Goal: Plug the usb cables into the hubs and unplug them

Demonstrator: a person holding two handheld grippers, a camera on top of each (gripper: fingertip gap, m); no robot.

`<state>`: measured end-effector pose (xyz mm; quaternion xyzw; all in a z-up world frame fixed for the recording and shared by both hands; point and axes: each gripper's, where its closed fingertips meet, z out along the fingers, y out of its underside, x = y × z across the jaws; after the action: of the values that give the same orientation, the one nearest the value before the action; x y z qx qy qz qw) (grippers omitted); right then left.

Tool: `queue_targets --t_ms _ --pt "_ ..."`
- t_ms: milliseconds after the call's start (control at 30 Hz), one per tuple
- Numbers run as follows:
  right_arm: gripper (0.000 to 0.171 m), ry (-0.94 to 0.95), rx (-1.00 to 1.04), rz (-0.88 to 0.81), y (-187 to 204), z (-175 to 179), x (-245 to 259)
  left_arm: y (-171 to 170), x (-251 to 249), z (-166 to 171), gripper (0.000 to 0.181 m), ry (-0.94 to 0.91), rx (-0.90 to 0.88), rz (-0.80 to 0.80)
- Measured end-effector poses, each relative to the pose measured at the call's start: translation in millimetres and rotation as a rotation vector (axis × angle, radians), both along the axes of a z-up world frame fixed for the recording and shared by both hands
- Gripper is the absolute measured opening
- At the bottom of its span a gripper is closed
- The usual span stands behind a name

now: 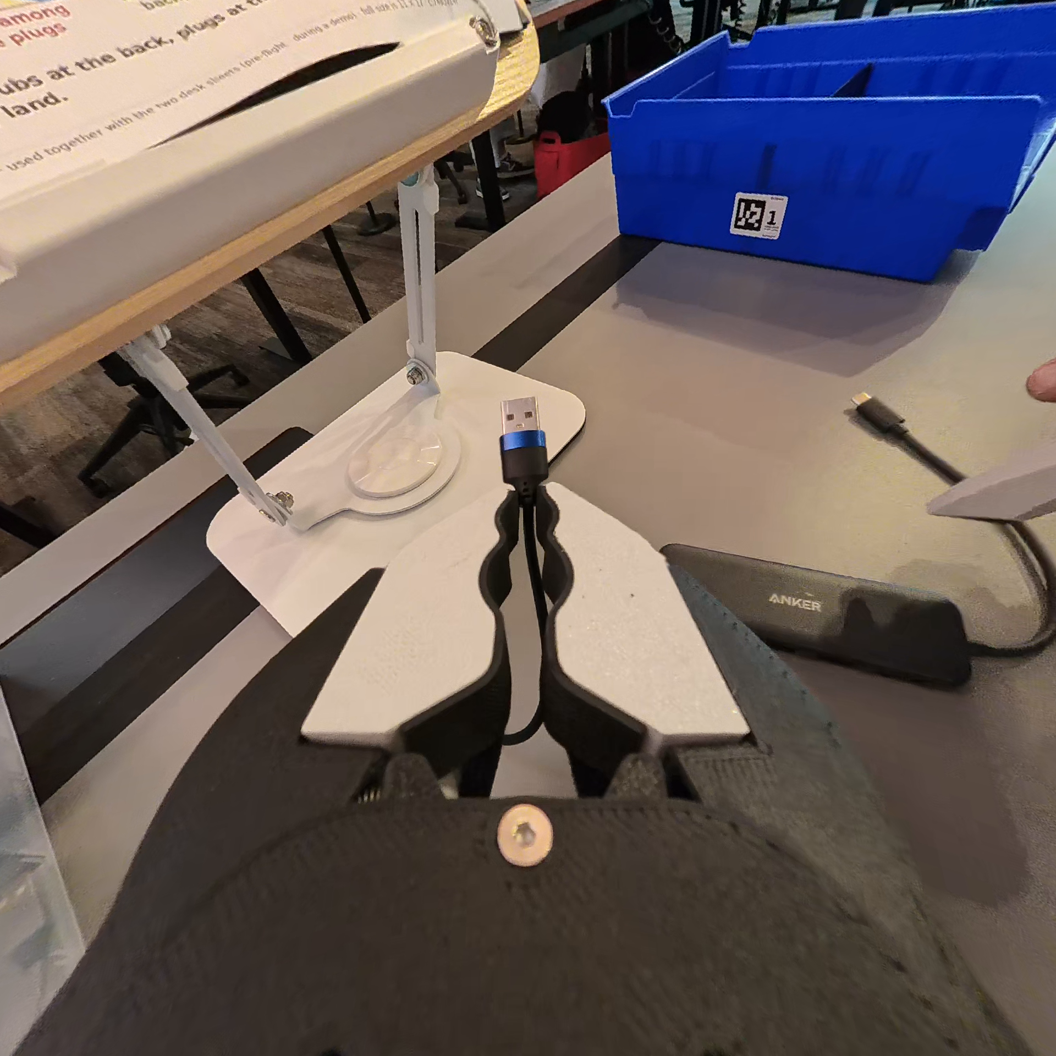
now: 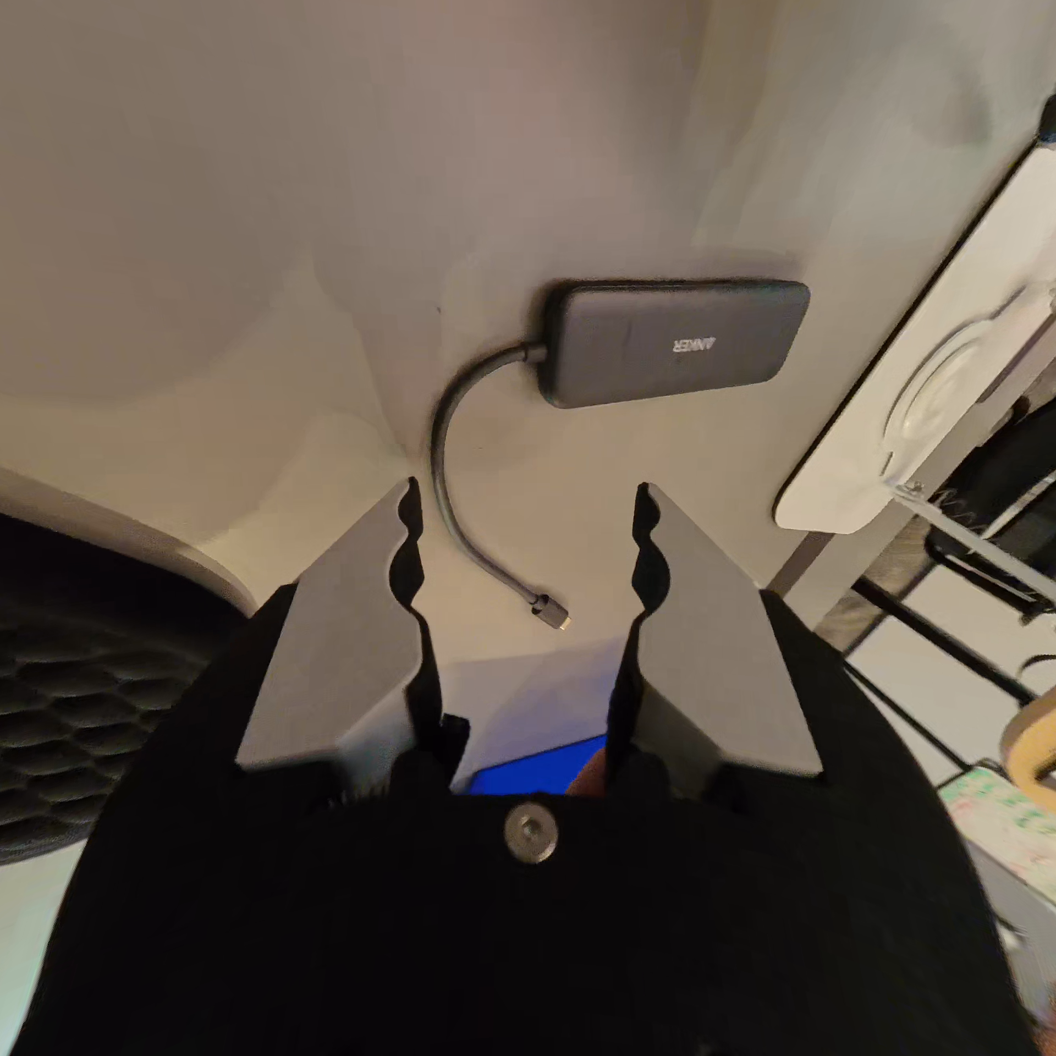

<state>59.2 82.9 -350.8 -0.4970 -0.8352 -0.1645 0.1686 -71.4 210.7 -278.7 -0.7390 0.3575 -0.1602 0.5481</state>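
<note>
Grey table point(image 1: 743, 354) holds one dark hub point(image 1: 846, 623) with a short tail cord. One black usb cable point(image 1: 521, 440) with a blue ring and silver plug pokes out past the left gripper point(image 1: 523, 497), pinched tight. Right gripper point(image 2: 526, 486) is spread wide, holding nothing, hub point(image 2: 674, 343) just ahead.
</note>
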Motion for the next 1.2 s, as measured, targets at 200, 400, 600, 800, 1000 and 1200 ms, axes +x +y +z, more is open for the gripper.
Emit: queue_targets --t_ms 200,400,600,800,1000,1200 --pt "0.028 0.457 -0.052 -0.147 24.6 66.0 -23.5 -30.3 20.8 17.5 0.006 -0.038 0.005 -0.214" --pt "0.028 0.89 -0.233 -0.138 49.5 134.3 -49.3 -64.9 43.7 37.1 0.006 0.141 0.209 -0.37" --pt "0.022 0.83 -0.296 -0.003 42.5 122.6 -58.7 -88.3 64.6 37.1 0.006 0.215 0.265 -0.476" --pt "0.013 0.866 -0.349 0.044 34.7 123.5 -60.3 -93.0 64.8 43.5 0.006 0.162 0.251 -0.502" --pt "0.013 1.001 -0.444 0.034 28.9 138.0 -60.1 -97.7 64.8 60.6 0.006 0.042 0.236 -0.519" --pt "0.013 1.127 -0.49 0.031 25.6 150.5 -58.3 -101.5 58.2 94.0 0.038 -0.2 0.176 -0.535"
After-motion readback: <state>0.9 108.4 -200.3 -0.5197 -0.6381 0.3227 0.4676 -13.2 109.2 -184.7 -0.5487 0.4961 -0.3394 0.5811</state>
